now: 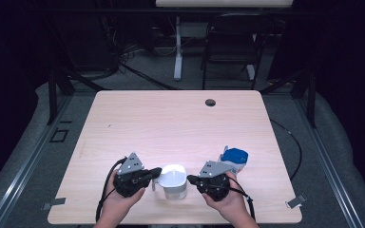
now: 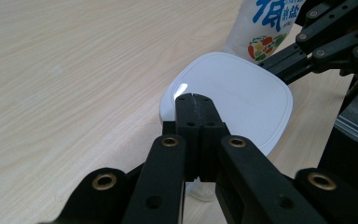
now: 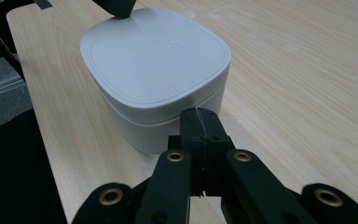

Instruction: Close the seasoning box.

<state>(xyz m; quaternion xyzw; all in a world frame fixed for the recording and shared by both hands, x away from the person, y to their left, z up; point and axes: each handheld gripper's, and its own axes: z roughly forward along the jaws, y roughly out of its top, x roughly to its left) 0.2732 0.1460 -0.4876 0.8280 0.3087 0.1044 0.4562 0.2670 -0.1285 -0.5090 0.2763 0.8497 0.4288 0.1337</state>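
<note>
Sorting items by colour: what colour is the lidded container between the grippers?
White, lid and body alike; the container shows best in the right gripper view.

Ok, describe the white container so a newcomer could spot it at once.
Look at the near edge of the wooden table, between the two grippers. There stands the white container, a lidded tub with rounded corners. Unlike the blue-topped pouch to its right, it is plain white all over.
</note>
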